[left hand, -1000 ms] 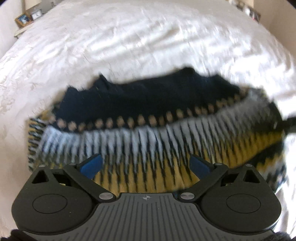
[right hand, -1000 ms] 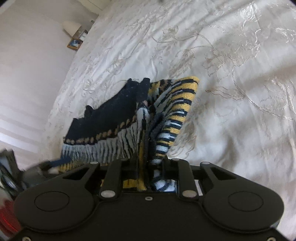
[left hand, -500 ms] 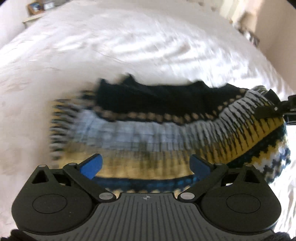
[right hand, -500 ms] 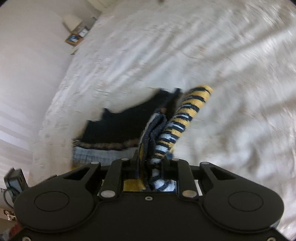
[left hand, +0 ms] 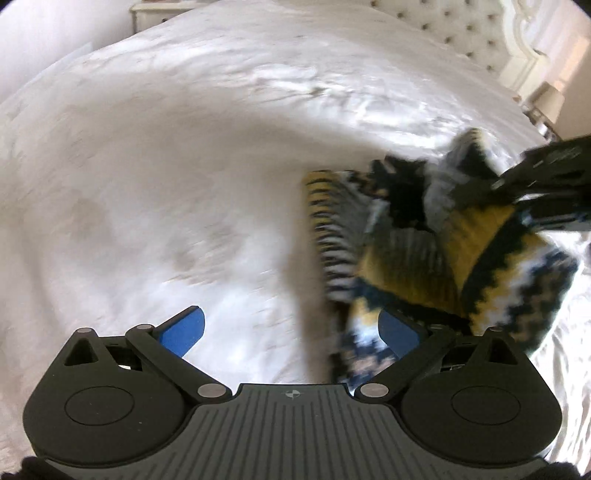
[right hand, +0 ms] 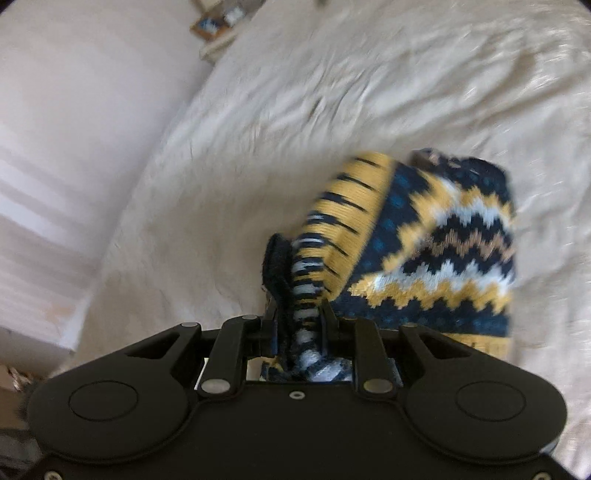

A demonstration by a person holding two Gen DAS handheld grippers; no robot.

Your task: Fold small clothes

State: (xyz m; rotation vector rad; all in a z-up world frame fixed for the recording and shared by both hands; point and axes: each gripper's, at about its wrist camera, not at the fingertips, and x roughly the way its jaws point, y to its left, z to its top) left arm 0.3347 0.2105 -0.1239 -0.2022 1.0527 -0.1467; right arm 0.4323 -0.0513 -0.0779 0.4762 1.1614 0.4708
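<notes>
A small knitted sweater (right hand: 424,251), navy with yellow, white and tan zigzag bands, hangs bunched above the white bed. My right gripper (right hand: 299,321) is shut on a folded edge of it, with fabric packed between the fingers. In the left wrist view the sweater (left hand: 424,258) sits blurred at the right, and the right gripper (left hand: 509,192) reaches in from the right edge, clamping it. My left gripper (left hand: 290,328) is open and its blue pads (left hand: 181,328) are wide apart. The cloth overlaps its right finger, but nothing is pinched.
The white embroidered bedspread (left hand: 166,166) fills most of both views. A tufted headboard (left hand: 461,33) and a lamp (left hand: 550,99) stand at the far right, and a nightstand (left hand: 159,7) at the top. Picture frames (right hand: 218,22) sit beyond the bed's left edge.
The sweater, earlier spread wide in front of the left gripper, is now bunched and has swung to the right, lifted by the right gripper. The left gripper stayed open and both hands moved sideways.
</notes>
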